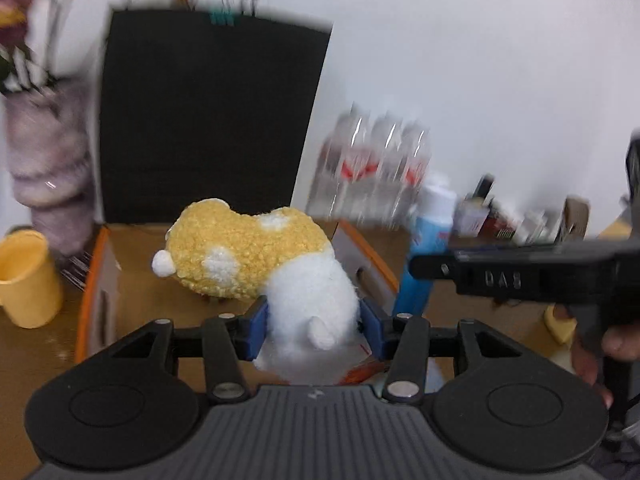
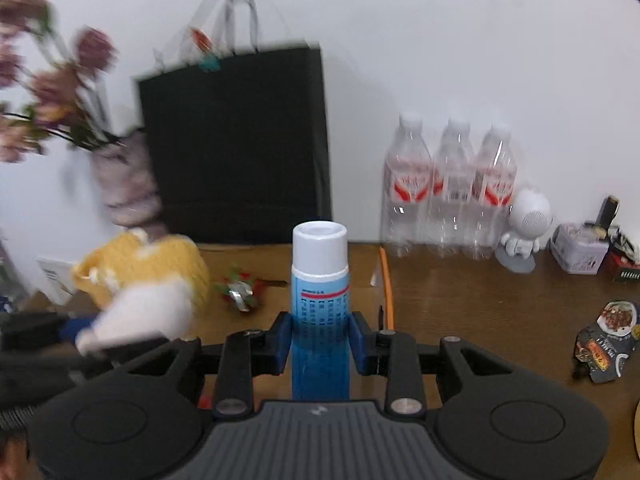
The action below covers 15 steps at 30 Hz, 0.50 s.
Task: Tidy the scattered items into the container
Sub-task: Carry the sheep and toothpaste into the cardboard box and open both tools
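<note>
1. Left wrist view: my left gripper [image 1: 314, 330] has its blue pads pressed into the white end of the plush toy [image 1: 256, 264]; the jaws stand moderately apart with the toy squeezed between them. The toy's yellow body hangs over the open cardboard box [image 1: 360, 252].
2. Behind the box stands a black paper bag [image 1: 208, 120], close against its far edge. A yellow cup [image 1: 28, 280] sits just left of the box, and a furry vase [image 1: 52, 176] beyond it.
3. My right gripper's black body [image 1: 532, 276] crosses the right side of this view, partly hiding the clutter behind it.
4. Right wrist view: my right gripper [image 2: 320, 340] is clamped on the blue spray can [image 2: 320, 300], held upright, white cap up, jaws narrowed to the can's width.
5. Three water bottles [image 2: 448, 188] stand against the wall, a white robot figurine [image 2: 524, 232] just beside them. A snack packet [image 2: 608, 340] lies on the wooden table [image 2: 480, 300] at right. A small red-and-green ornament [image 2: 240, 290] lies near the toy.
</note>
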### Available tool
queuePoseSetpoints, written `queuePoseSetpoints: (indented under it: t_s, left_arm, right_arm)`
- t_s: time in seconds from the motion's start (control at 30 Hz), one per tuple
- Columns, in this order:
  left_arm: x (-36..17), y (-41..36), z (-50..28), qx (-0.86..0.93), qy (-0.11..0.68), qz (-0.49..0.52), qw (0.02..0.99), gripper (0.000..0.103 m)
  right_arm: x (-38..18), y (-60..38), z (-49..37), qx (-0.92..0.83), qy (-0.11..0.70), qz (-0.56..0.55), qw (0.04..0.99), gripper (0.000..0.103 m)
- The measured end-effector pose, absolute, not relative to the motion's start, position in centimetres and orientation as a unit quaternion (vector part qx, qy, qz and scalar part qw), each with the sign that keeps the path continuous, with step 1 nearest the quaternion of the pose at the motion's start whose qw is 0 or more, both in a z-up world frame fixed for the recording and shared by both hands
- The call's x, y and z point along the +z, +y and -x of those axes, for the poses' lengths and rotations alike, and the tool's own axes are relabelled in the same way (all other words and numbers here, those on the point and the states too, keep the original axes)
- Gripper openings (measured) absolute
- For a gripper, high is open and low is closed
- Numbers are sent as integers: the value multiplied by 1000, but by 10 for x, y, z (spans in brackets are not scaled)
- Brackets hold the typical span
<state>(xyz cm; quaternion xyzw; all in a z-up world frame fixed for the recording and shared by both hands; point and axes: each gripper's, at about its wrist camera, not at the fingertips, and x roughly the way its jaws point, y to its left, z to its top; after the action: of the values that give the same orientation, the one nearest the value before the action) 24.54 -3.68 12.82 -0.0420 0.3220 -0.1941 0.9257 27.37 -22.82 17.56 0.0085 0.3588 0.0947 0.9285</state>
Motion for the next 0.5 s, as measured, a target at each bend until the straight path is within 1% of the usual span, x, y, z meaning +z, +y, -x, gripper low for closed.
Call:
queuePoseSetpoints:
  t_s: [0.13,0.23,0.3,0.33,0.37,0.4,0.43,0.47,0.5]
  left_arm:
    - [90,-52,-296,-172,373,20,912,50]
    - [63,-54,-320,-170,417,37,892,51]
    - [51,-59,-324,-180,431,36,884,55]
    - [46,-61,-326,-183,438,35,880,58]
    - [45,-62,-327,-174,441,35,880,60]
    - [44,-63,-328,-165,444,36,880,63]
    - [45,-61,-330,-162,446,46,879,71]
    - [48,-58,-330,-165,447,54,877,75]
    - [52,-54,-330,-168,448,63,876,78]
  right_arm:
    - [146,-212,-334,67,420,33,904,30]
    - [115,-199,-370,47,461,59,884,30]
    - [100,-195,-384,37,475,62,877,20]
    - [95,-194,-389,37,479,64,874,21]
    - [90,-193,-392,37,483,62,873,28]
    - [87,-194,-394,35,486,57,872,44]
    - [84,-196,-396,31,489,52,870,52]
    - [83,-199,-396,30,490,44,870,57]
    - [84,-202,-395,33,490,37,870,57]
